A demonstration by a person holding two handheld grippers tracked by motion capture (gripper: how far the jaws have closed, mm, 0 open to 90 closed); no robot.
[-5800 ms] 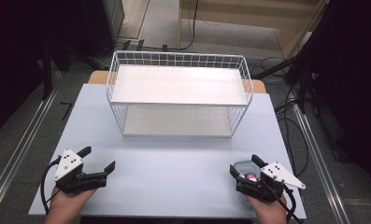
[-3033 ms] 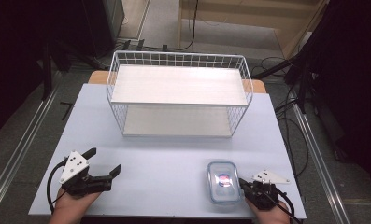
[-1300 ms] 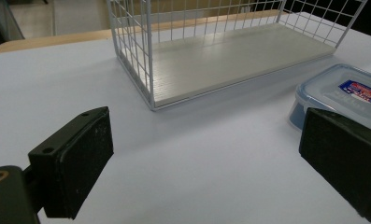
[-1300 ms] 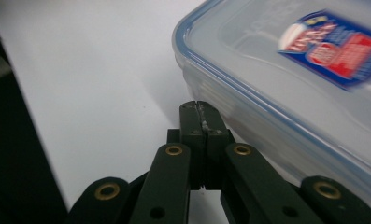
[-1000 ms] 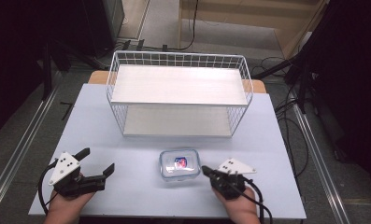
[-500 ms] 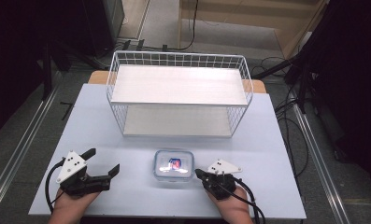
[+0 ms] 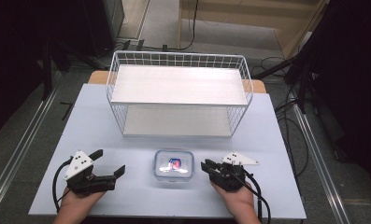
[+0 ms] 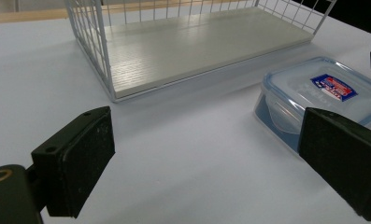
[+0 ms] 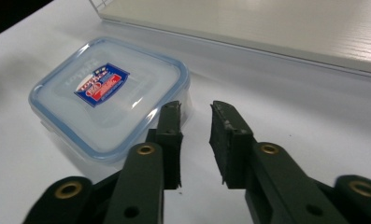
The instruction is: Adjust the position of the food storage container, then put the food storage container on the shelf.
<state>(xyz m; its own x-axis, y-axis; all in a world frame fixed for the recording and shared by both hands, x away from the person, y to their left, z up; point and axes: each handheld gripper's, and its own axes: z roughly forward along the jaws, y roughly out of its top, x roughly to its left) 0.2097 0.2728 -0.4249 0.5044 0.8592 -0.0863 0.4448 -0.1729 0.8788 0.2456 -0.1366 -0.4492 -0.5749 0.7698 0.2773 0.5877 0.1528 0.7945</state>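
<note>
Right claw (image 9: pixel 195 109) parted, beside container (image 9: pixel 109 95)

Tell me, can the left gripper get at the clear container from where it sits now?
Probably yes. The left gripper is open and aimed toward the container, with bare table between them. The right gripper sits just off its far side, fingers parted beside it.
</note>
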